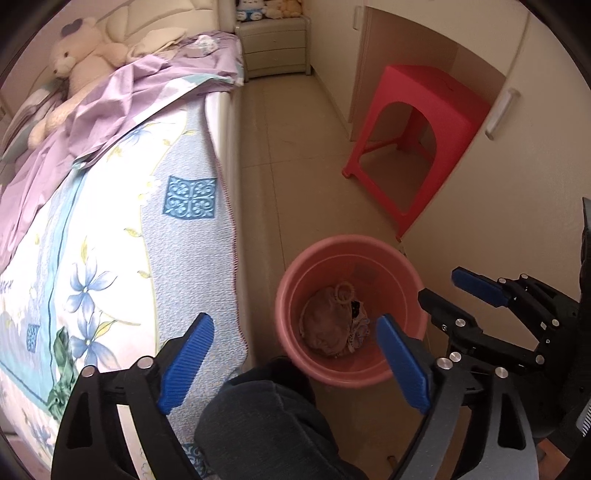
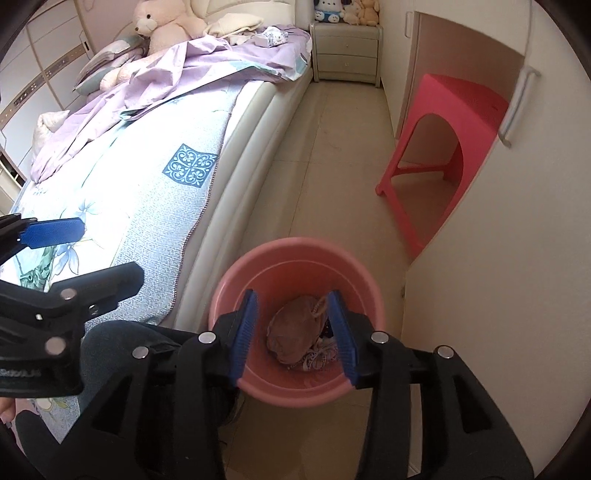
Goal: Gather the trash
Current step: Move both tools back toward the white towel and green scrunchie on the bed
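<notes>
A pink bucket (image 1: 391,266) stands on the floor between the bed and the wardrobe; it also shows in the right wrist view (image 2: 295,247). Crumpled trash (image 1: 332,325) lies at its bottom, a brownish wad with small scraps (image 2: 295,334). My left gripper (image 1: 291,358) is open and empty, held above the bucket's near left side. My right gripper (image 2: 295,332) is open and empty, directly above the bucket's mouth. The right gripper shows at the right of the left wrist view (image 1: 443,291). The left gripper shows at the left of the right wrist view (image 2: 85,254).
A bed (image 2: 155,192) with a floral blanket, purple sheet (image 2: 192,70) and teddy bear (image 2: 162,26) fills the left. A red plastic stool (image 2: 454,147) stands by the wardrobe (image 2: 517,258). A nightstand (image 2: 347,55) is at the back. My knee (image 1: 266,424) is below.
</notes>
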`<state>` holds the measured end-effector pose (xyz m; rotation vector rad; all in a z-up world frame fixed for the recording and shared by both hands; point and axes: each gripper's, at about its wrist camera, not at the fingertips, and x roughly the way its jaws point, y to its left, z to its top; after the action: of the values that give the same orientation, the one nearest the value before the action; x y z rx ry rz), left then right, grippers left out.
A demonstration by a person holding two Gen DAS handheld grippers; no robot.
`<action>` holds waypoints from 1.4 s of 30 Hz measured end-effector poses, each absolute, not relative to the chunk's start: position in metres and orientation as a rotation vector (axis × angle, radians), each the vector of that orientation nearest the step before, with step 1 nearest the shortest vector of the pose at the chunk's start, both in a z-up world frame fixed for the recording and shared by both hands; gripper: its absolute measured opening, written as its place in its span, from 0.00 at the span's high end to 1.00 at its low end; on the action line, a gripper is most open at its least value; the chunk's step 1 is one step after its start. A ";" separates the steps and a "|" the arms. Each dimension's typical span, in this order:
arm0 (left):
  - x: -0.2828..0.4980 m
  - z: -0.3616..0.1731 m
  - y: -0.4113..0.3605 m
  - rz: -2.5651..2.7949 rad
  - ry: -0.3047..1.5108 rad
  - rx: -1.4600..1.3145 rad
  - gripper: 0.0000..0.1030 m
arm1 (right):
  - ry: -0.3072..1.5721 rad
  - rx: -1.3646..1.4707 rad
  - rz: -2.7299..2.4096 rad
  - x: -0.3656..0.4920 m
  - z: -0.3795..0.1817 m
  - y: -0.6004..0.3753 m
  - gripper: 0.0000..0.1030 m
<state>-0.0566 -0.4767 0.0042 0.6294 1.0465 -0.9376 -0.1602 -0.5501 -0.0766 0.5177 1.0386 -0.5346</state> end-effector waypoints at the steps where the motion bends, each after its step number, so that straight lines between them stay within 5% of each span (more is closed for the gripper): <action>1: -0.054 0.005 -0.473 -0.932 1.049 0.619 0.12 | 1.037 0.516 -0.525 -0.157 -0.075 -0.548 0.60; 19: 0.012 0.025 -0.344 -0.684 1.062 0.436 0.05 | 0.996 0.413 -0.299 -0.077 -0.041 -0.458 0.47; 42: 0.052 0.019 -0.162 -0.394 1.129 0.223 0.05 | 1.015 0.227 -0.017 -0.004 -0.010 -0.319 0.47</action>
<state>0.0521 -0.1618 0.0186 0.2231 1.1290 -0.3940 -0.0039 -0.3192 -0.0100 0.2270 1.0155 -0.0165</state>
